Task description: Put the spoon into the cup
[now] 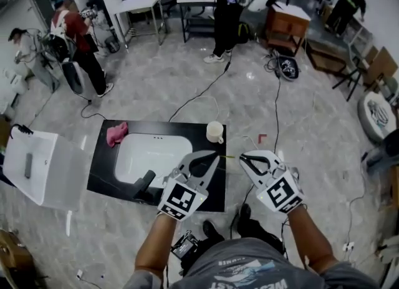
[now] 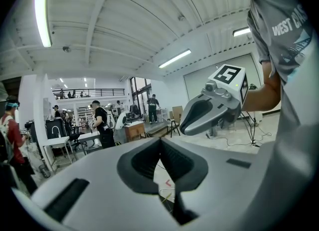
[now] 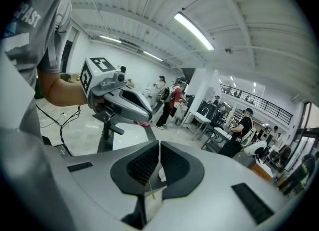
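A cream cup [image 1: 215,132] stands on the right end of the black countertop [image 1: 106,160], beside the white sink [image 1: 149,156]. In the right gripper view the cup [image 3: 162,174] shows as a pale shape through the gap under the jaws. A thin yellowish stick [image 1: 227,156], possibly the spoon's handle, lies between the two gripper tips near the counter's right edge. My left gripper [image 1: 216,153] is shut over that edge with nothing visibly held. My right gripper [image 1: 242,156] is shut too, just right of the counter, its jaws touching and apparently empty.
A pink cloth [image 1: 116,134] lies at the counter's back left and a black faucet [image 1: 144,184] at the sink's front. A white box [image 1: 43,166] stands left of the counter. Cables [image 1: 276,103] run over the floor, and people stand by tables farther back.
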A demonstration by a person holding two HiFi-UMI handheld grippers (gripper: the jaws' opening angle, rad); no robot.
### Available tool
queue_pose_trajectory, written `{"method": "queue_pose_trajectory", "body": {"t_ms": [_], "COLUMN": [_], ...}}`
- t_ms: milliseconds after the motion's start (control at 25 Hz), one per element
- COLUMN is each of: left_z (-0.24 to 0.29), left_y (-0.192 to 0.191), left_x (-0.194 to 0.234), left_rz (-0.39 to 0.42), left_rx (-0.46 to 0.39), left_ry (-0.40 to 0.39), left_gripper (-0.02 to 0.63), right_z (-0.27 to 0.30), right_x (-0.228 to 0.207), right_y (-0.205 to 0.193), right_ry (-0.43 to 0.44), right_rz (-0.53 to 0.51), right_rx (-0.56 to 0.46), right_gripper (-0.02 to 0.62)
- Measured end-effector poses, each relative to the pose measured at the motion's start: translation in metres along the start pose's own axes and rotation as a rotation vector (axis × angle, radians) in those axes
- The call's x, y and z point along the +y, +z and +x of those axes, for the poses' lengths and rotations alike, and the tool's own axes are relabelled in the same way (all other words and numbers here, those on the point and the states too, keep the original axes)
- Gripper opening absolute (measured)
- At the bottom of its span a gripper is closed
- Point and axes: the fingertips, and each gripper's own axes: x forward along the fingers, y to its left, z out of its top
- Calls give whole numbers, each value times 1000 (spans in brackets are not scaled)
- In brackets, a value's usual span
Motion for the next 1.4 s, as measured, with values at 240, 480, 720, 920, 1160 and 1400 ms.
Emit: {"method": "queue_pose_trajectory", "body": {"t_ms": [240,480,720,920,1160,1400], "left_z": [16,38,57,70,81,90], "left_y": [-12,-21,-41,-70,-106,-140], "left_x": [17,30,38,46,51,55], "left_rz": [-3,-8,-33,-61,-79,-108], "left_rx": [35,48,88,118,163,203], "left_ry": [32,76,117,150,167,175], "left_gripper": [3,3,3,3,3,3], "right_z": [26,42,67,99,131,161], "right_x": [-15,-36,-43,-40,-33,-22], "right_y": [-12,-31,-69,-108,-151,-195], "right_ry": [49,83,155,220,283,332], "right_rz": [2,5,44,70,96,115], "right_rx": [-26,-51,-13,25,70,127], "right_gripper": [34,34,34,35,62,80]}}
